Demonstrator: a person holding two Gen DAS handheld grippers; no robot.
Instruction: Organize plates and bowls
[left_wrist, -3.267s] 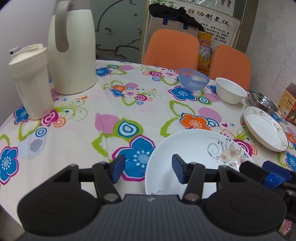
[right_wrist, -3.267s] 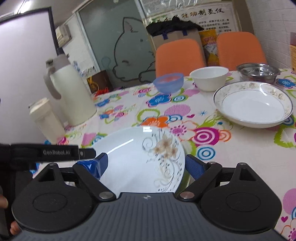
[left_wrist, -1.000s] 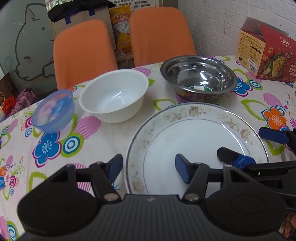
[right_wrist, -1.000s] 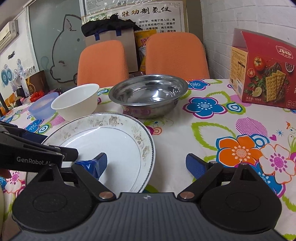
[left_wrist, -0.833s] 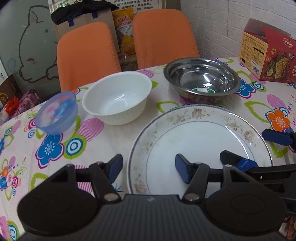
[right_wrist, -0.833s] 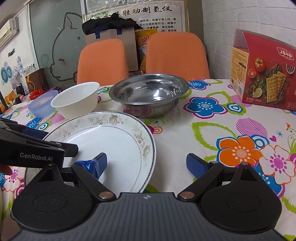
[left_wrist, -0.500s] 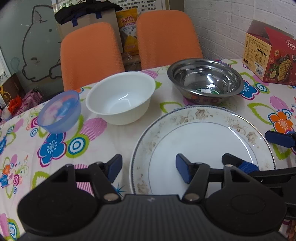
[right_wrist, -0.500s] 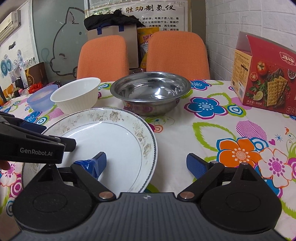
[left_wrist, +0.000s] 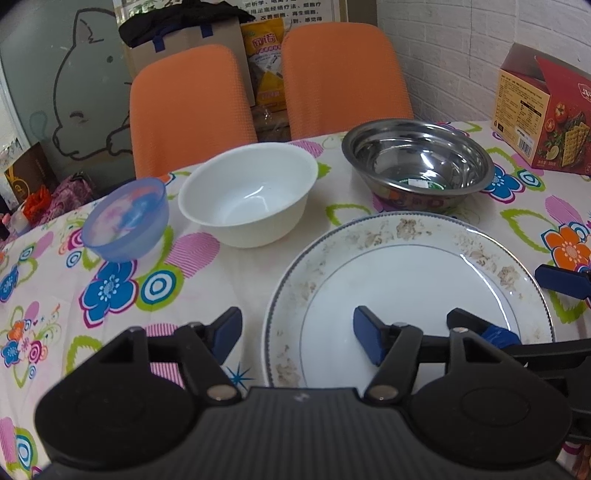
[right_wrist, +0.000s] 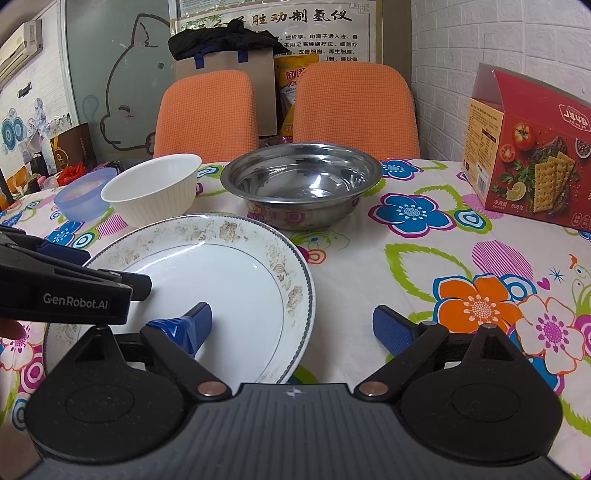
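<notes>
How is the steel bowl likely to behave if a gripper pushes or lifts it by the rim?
The steel bowl looks thin-walled, so probably light and stiff. Its shiny, sloping wall may slip between pads. Its base looks narrower than its rim, so a push on the tablecloth could rock it rather than slide it.

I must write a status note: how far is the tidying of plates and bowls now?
Nothing is stacked yet. The blue bowl, white bowl, steel bowl and patterned plate sit separately. The left gripper, opening, and right gripper each straddle the plate's rim, neither gripping. Gathering them all remains.
</notes>
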